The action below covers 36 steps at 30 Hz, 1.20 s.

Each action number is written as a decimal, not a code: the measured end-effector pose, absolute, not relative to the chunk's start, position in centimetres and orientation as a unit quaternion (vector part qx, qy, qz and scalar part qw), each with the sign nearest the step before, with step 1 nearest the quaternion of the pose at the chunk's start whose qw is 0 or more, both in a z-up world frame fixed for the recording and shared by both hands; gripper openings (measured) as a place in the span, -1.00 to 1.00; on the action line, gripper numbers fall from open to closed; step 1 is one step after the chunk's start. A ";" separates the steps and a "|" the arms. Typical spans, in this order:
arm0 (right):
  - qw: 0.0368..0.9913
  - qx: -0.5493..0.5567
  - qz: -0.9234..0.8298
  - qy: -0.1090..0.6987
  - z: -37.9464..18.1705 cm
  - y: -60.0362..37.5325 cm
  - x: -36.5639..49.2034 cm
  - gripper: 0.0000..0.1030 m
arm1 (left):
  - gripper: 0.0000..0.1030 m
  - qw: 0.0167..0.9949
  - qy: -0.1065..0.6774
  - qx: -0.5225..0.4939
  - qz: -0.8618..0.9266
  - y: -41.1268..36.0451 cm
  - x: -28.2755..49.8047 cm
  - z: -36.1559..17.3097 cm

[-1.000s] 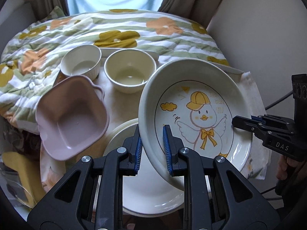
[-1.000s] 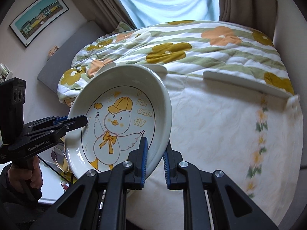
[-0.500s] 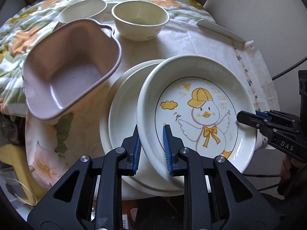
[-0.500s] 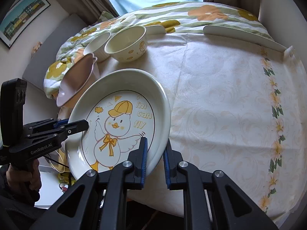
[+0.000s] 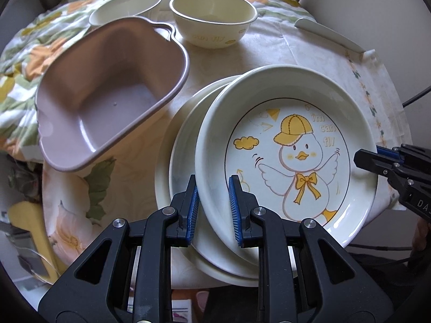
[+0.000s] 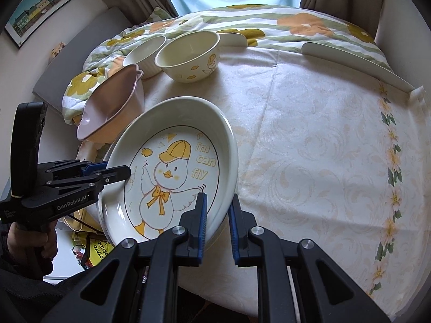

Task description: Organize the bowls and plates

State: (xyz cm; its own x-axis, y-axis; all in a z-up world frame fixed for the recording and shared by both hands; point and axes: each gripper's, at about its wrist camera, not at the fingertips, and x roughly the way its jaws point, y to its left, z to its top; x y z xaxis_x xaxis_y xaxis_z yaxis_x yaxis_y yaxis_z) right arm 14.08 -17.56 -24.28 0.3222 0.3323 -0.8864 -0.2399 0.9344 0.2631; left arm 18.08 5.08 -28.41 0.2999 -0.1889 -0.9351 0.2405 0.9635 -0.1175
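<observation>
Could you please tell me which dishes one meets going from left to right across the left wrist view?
Pink dish → plain plate → duck plate. The two bowls at the far edge overlap these in position, so I leave them out.

Both grippers point steeply downward. The left gripper [image 5: 212,210] sits at the bottom centre of its own view, blue pads clamped on a plate [image 5: 285,161] rim. The right gripper [image 6: 217,224], bottom centre of its view, is closed on the opposite rim. At the lower left of the right view, a hand [image 6: 29,245] grips the left gripper's handle.
</observation>
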 end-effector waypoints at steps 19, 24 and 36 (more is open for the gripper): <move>0.805 -0.022 0.180 0.565 -24.6 -16.1 14.4 -0.72 | -0.65 0.824 0.541 0.153 -0.076 2.6 16.5 -27.7; 0.805 -0.051 0.173 0.565 -24.6 -15.3 14.3 -0.69 | -0.65 0.825 0.536 0.168 -0.064 2.3 16.3 -27.4; 0.802 -0.072 0.162 0.571 -25.0 -14.7 14.3 -0.68 | -0.65 0.826 0.532 0.178 -0.053 2.2 16.0 -27.1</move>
